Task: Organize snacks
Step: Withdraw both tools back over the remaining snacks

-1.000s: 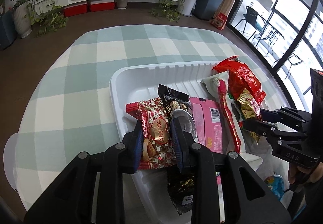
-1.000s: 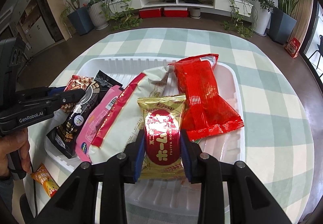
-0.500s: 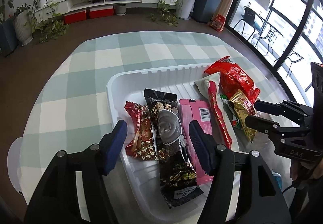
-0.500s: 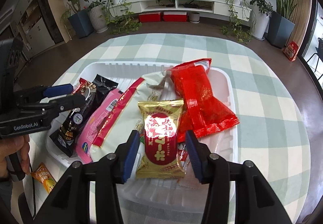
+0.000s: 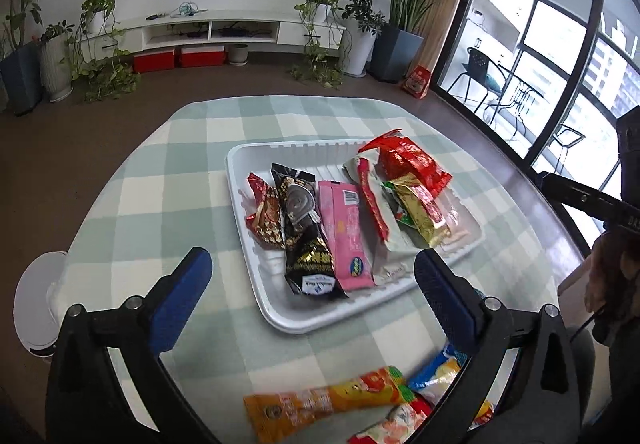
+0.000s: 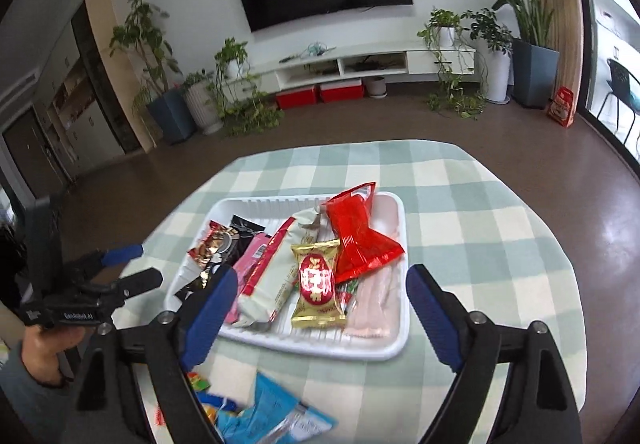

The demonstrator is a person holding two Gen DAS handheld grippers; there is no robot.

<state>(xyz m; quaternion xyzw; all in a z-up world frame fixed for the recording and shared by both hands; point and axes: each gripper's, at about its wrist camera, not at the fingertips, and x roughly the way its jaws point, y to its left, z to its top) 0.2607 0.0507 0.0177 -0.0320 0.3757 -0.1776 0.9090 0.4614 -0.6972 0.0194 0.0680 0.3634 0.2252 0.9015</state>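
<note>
Surface (image 5: 168,163) covered by a green-and-white checked cloth. A white tray (image 5: 256,284) of snack packets lies on it, ahead of the jaws in both views. Loose packets lie below the jaws: an orange packet (image 5: 320,404) and a blue packet (image 6: 272,412).

My left gripper (image 5: 310,268) lets go of the red heart packet (image 5: 266,213) and my right gripper (image 6: 320,286) releases the gold packet (image 6: 316,282); both jaws have just been opening, and I'm backed off above the tray (image 5: 280,318), nothing between them.
</note>
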